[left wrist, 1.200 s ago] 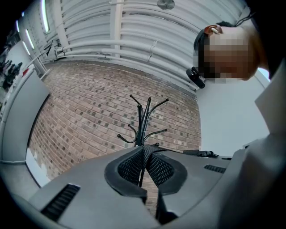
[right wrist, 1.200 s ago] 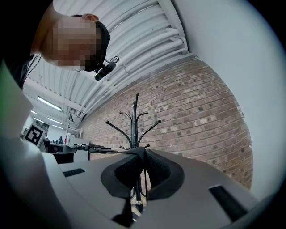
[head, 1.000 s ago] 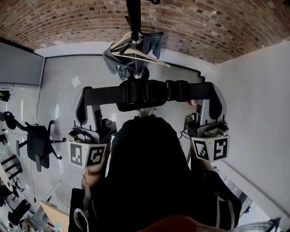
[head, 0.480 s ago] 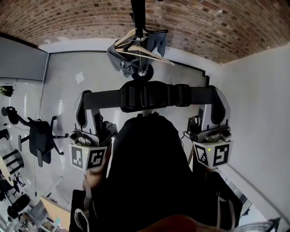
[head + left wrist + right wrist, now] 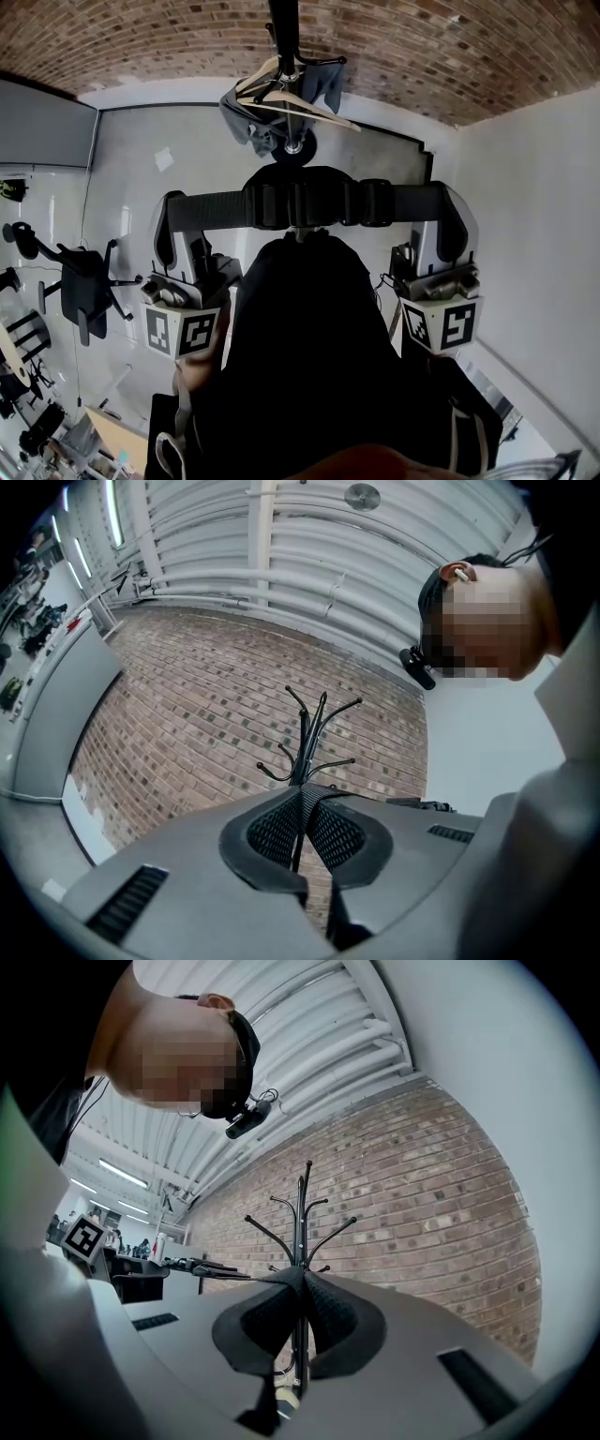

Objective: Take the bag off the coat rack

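The black coat rack stands ahead against the brick wall, with wooden hangers and a grey garment on it. In both gripper views its upper hooks are bare. A wide black strap with buckles runs across between the front ends of my left gripper and right gripper. Below it a large black mass fills the middle; I cannot tell if it is the bag or clothing. The pads of the left gripper and the right gripper meet with nothing between them.
A black office chair stands on the pale floor to the left. A white wall closes the right side. A desk corner and more dark furniture sit at the lower left.
The rack has shifted slightly in the head view. Both grippers stay shut and in nearly the same place, with the strap still across them.
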